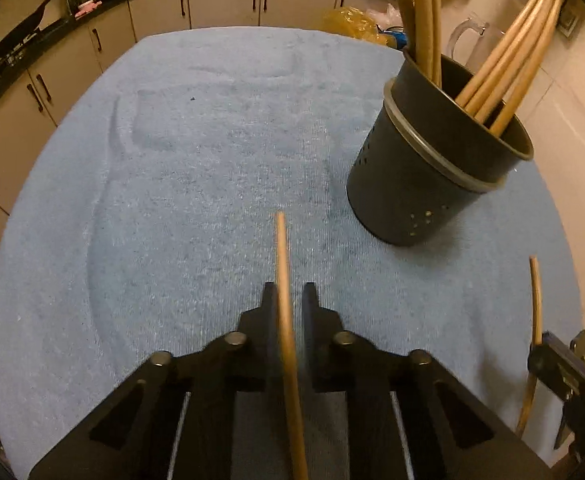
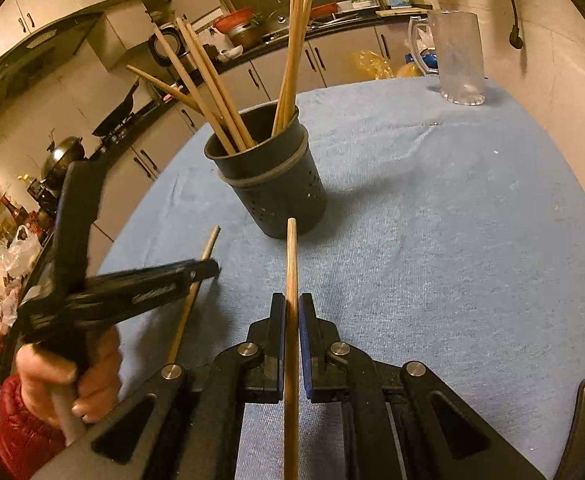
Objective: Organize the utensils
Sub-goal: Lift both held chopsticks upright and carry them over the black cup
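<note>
A dark grey perforated holder [image 1: 424, 176] [image 2: 280, 192] stands on the blue towel [image 1: 172, 184] [image 2: 452, 232] with several wooden chopsticks [image 1: 508, 68] [image 2: 212, 92] leaning in it. My left gripper [image 1: 290, 290] is shut on one chopstick [image 1: 281, 248], whose tip points out over the towel to the left of the holder. In the right wrist view the same gripper [image 2: 208, 269] comes in from the left. My right gripper [image 2: 292, 305] is shut on another chopstick [image 2: 291, 256], tip just short of the holder's base. It also shows at the lower right of the left wrist view [image 1: 540, 354].
A clear glass mug [image 2: 458, 56] [image 1: 466, 32] stands at the towel's far edge behind the holder. A hand in a red sleeve [image 2: 88, 376] grips the left tool. Kitchen cabinets [image 1: 220, 4] and a counter run behind the table. Yellow bags [image 1: 348, 20] lie past the far edge.
</note>
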The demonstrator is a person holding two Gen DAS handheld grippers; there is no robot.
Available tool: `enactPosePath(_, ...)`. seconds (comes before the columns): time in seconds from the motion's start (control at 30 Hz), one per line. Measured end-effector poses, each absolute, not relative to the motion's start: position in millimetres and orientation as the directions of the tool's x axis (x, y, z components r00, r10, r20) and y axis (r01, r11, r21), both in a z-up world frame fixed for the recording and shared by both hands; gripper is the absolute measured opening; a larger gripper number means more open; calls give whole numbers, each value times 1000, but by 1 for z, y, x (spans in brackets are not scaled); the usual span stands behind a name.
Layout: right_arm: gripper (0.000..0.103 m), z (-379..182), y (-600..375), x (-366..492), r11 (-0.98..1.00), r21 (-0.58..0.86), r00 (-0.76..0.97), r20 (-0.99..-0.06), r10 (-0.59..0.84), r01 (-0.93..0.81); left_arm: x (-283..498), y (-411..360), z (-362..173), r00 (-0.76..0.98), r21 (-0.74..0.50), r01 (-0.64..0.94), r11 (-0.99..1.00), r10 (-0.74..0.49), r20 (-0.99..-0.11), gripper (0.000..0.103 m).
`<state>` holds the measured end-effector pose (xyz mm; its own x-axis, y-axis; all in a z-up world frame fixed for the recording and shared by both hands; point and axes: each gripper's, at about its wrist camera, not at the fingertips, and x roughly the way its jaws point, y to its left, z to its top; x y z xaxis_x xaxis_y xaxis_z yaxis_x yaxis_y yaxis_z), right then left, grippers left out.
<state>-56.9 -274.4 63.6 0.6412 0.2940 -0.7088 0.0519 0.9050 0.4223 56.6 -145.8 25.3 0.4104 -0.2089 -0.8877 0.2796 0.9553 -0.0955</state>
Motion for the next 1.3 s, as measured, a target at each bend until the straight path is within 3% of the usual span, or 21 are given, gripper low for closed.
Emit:
enactPosePath(0.23,7,70,-273,-64,899,437,659,-686,308,35,42,-126,34,442,-159,293,943,-281,-852,6)
enactPosePath(0.7,7,120,-247,-93,903,427,780,-548,301,-48,-32,-78,126,649,-225,334,915,-396,-650,6)
enactPosePath(1.3,7,144,-244,-111,913,406,836,-485,257,-46,-60,-72,149,676,-250,357,900,-433,-596,6)
